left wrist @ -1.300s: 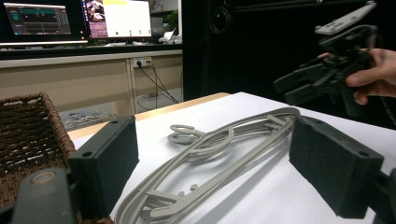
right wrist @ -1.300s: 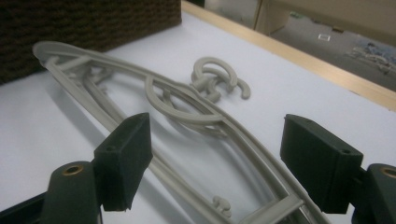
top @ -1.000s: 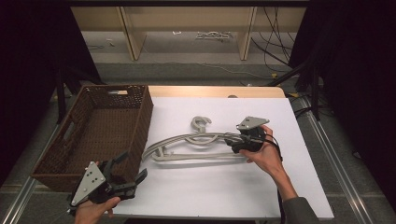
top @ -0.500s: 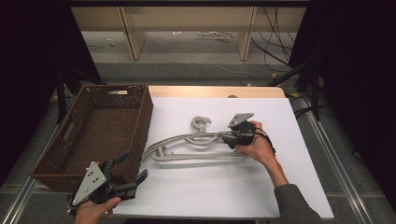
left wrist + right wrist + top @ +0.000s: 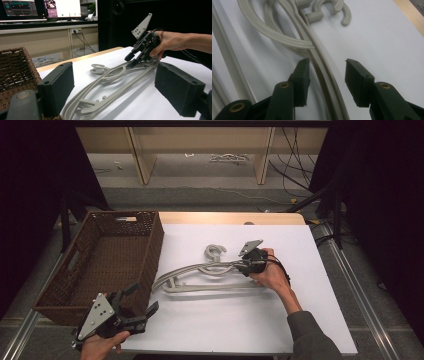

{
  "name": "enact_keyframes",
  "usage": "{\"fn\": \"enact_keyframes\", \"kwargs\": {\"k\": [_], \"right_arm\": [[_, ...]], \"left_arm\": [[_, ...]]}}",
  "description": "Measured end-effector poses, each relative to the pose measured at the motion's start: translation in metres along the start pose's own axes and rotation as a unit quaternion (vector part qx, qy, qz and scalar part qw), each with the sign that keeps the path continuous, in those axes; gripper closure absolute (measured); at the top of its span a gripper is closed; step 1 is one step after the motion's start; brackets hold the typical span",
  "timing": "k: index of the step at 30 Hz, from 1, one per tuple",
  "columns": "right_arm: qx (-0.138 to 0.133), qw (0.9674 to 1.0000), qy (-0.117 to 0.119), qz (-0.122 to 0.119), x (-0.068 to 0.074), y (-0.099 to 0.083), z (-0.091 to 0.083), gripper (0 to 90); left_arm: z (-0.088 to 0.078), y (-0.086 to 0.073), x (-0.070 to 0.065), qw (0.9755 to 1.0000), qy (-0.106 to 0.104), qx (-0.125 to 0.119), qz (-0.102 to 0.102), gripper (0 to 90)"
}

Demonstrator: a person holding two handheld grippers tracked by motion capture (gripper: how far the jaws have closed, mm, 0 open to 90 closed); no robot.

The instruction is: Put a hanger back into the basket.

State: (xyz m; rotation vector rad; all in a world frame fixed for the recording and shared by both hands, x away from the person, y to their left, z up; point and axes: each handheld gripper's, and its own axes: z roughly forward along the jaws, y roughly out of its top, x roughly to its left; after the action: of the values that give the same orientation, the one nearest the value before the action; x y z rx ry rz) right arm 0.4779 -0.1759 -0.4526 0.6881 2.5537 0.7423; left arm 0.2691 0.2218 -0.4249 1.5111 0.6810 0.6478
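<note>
Jaws, right gripper (image 5: 325, 75): narrowing lately, straddling one arm of the grey plastic hangers (image 5: 210, 272), pads not yet pressing; nothing gripped. Jaws, left gripper (image 5: 137, 307): wide, empty, held near the table's front edge beside the wicker basket (image 5: 107, 255). Hangers: nested bundle lying flat on the white tabletop (image 5: 240, 320), just right of the basket. Progress, by judgement: early. Basket empty; grasp, lift and transfer outstanding.

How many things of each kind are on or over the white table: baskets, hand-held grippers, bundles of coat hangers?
Brown woven wicker basket: 1
Black hand-held grippers: 2, the left gripper and the right gripper
Bundle of pale grey plastic coat hangers: 1; the hangers overlap too much to count
Total: 4
</note>
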Motion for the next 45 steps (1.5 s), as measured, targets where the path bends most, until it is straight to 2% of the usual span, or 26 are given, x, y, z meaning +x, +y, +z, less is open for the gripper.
{"fn": "enact_keyframes", "kwargs": {"k": [4,7,11,15,16,18,19,20,21,24,27,30,35,36,37,38,39,41,42,45], "right_arm": [[0.001,1.0,0.002,-0.007,-0.001,0.001,0.002,60.1],[0.007,0.9997,0.001,-0.023,-0.002,0.002,0.006,62.2],[0.008,0.9984,0.008,-0.055,-0.001,0.005,0.008,68.6],[0.006,0.996,0.013,-0.088,0.001,0.009,0.007,73.8],[0.006,0.996,0.013,-0.088,0.001,0.009,0.007,73.8],[0.004,0.9946,0.018,-0.102,0.0,0.009,0.006,75.7],[0.002,0.9928,0.023,-0.118,-0.001,0.008,0.003,77.3],[0.002,0.9915,0.023,-0.128,-0.001,0.009,0.002,77.8],[0.001,0.9908,0.025,-0.133,0.0,0.009,0.002,78.2],[0.005,0.9876,0.014,-0.157,0.0,0.011,0.0,79.9],[0.001,0.9854,0.023,-0.169,-0.001,0.01,-0.004,80.6],[0.0,0.9851,0.021,-0.171,-0.001,0.01,-0.006,80.9],[-0.007,0.9825,0.024,-0.185,-0.001,0.011,-0.013,81.5],[-0.008,0.9825,0.022,-0.185,-0.001,0.012,-0.014,81.6],[-0.008,0.9809,0.016,-0.194,-0.002,0.012,-0.016,81.6],[-0.011,0.9815,0.019,-0.19,-0.001,0.012,-0.017,81.8],[-0.009,0.9793,0.014,-0.202,-0.002,0.013,-0.018,81.9],[-0.016,0.9804,0.017,-0.195,0.0,0.013,-0.022,82.0],[-0.016,0.9781,0.017,-0.207,-0.001,0.013,-0.024,82.0],[-0.019,0.9772,0.01,-0.211,-0.001,0.012,-0.028,82.1]], "left_arm": [[0.0,0.0,0.0,1.0,-0.001,0.001,0.001,15.6],[0.001,0.0,0.0,1.0,-0.002,0.001,0.005,15.6],[0.0,0.0,-0.001,1.0,-0.002,0.002,0.001,15.6],[0.0,0.0,0.0,1.0,-0.004,0.002,0.005,15.7],[0.0,0.0,-0.001,1.0,-0.003,0.003,0.001,15.7],[0.001,0.0,0.0,0.9999,-0.008,-0.006,0.003,15.7],[0.001,0.0,0.0,1.0,-0.007,-0.002,0.005,15.7],[0.0,0.0,-0.001,1.0,-0.005,0.003,-0.002,15.6],[0.0,0.0,-0.001,1.0,-0.004,0.002,0.0,15.6],[0.001,0.0,-0.001,1.0,-0.005,0.002,0.002,15.6],[0.0,0.001,-0.001,1.0,-0.004,0.002,0.001,15.6],[0.001,0.001,-0.001,1.0,-0.006,0.001,0.002,15.7],[0.0,0.001,-0.001,1.0,-0.007,0.001,0.003,15.7],[0.0,0.001,-0.001,1.0,-0.007,0.003,0.001,15.7],[0.0,0.0,-0.001,1.0,-0.006,0.004,-0.002,15.6],[0.0,0.001,-0.001,1.0,-0.007,0.002,0.002,15.6],[0.0,0.001,-0.001,1.0,-0.007,0.002,0.002,15.7],[0.0,0.001,-0.002,0.9999,-0.01,0.005,0.005,15.9],[0.0,0.001,-0.002,0.9999,-0.01,0.004,0.006,15.9],[0.0,0.002,-0.002,0.9999,-0.008,0.0,0.007,16.1]]}}
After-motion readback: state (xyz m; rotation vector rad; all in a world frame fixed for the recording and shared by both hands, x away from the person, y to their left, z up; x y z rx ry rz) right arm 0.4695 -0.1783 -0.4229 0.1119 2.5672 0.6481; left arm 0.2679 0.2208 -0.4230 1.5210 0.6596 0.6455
